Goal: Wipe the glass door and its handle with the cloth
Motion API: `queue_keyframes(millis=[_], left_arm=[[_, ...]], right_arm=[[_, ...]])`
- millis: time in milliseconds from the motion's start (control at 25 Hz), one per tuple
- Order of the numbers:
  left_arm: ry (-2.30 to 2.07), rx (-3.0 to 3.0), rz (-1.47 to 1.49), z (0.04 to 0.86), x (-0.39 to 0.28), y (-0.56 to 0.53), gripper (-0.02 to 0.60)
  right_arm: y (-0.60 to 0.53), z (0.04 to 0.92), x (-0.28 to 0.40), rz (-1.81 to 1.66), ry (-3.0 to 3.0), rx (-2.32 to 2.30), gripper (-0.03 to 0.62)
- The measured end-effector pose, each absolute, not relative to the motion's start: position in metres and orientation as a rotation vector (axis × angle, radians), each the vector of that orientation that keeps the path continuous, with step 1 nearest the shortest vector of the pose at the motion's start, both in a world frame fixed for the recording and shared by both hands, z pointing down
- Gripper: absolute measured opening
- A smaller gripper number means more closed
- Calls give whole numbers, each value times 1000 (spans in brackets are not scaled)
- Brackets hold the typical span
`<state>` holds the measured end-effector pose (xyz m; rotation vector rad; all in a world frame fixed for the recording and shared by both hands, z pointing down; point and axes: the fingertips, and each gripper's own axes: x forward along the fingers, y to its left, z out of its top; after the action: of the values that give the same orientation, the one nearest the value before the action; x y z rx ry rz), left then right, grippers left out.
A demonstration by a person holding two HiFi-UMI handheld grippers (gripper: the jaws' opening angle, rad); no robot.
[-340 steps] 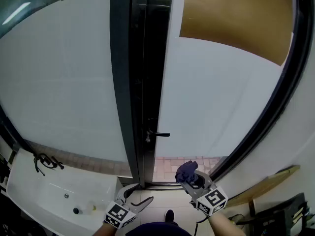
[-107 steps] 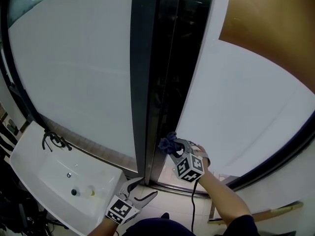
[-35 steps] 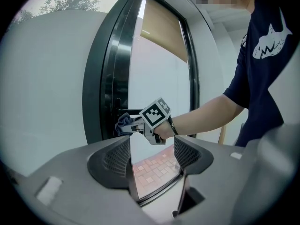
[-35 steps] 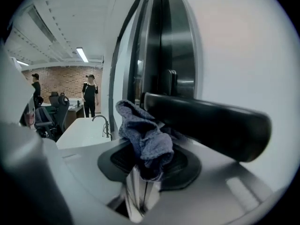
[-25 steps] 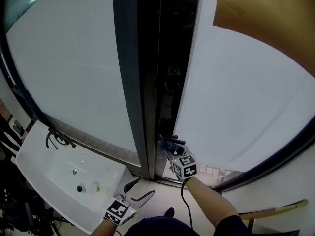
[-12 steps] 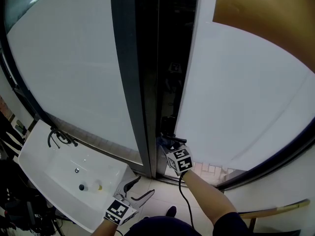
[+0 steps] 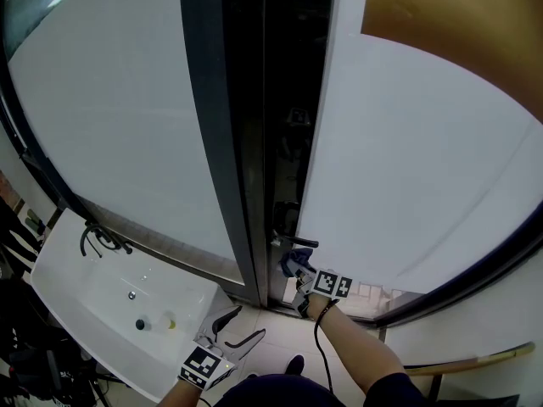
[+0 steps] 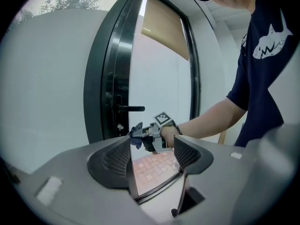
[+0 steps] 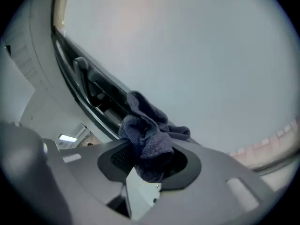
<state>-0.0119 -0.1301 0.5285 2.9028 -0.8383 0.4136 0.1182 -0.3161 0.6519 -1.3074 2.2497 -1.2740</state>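
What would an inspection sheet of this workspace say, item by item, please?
Surface: frosted glass door, no marks seen.
Job's things: dark blue cloth, bunched, just below the handle.
Clutter: small things in the white sink.
Grippers: right gripper shut on the cloth; left gripper open, empty, low.
Cables: black cable hanging from the right gripper.
Surroundings: brown blind behind the glass.

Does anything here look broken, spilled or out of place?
Nothing stands out. The black-framed glass door looks intact, its black lever handle sits level, and the right gripper holds the crumpled dark blue cloth just below it.
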Motion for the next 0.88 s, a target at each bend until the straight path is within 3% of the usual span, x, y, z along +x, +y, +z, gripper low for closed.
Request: queue_keyframes(millis=[400,880], left_arm=[[-875,2875,458,531,-15,-137,287],[-842,2889,464,534,-5,-139,287]], right_arm=[[-353,643,83,-1349,2034,-998,138],[-347,616,116,-1259,1896,-937,137]])
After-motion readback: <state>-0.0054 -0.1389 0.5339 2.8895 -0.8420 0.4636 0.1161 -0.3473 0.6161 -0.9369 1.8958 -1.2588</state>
